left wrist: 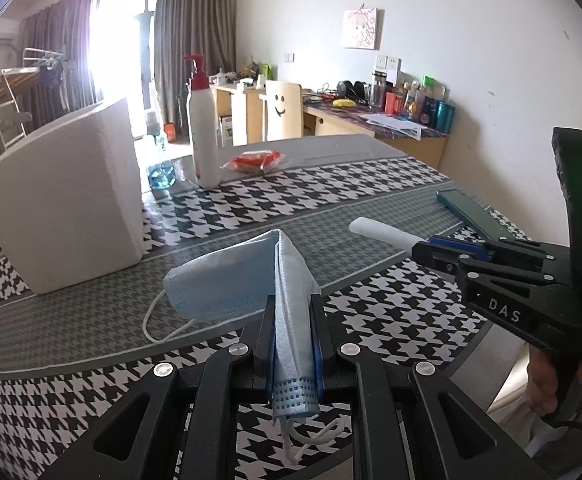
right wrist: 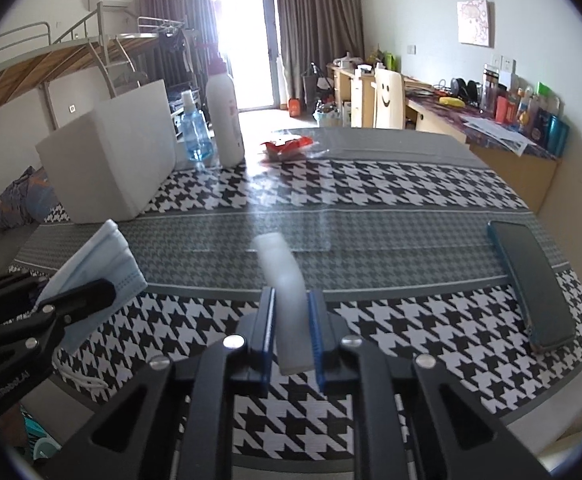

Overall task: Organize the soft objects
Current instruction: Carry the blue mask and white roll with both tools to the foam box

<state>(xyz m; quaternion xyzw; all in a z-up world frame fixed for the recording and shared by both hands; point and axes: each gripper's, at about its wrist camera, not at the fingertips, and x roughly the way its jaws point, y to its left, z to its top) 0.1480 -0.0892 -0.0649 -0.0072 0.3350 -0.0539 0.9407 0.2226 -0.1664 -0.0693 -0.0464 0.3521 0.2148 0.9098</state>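
Note:
My left gripper [left wrist: 291, 308] is shut on a folded light-blue face mask [left wrist: 231, 280], held just above the houndstooth tablecloth; its white ear loops hang down. The mask also shows in the right wrist view [right wrist: 99, 268], at the left. My right gripper [right wrist: 289, 300] is shut on a white rolled soft object [right wrist: 287, 292], which sticks out forward over the table. In the left wrist view the right gripper [left wrist: 419, 246] is at the right with the white roll [left wrist: 379, 232] pointing left.
A white box [left wrist: 63, 196] stands at the left. A white pump bottle [left wrist: 203, 128], a blue spray bottle [right wrist: 195, 128] and a red packet [left wrist: 255, 160] stand behind. A dark phone [right wrist: 531, 284] lies at the right. The table's front edge is close.

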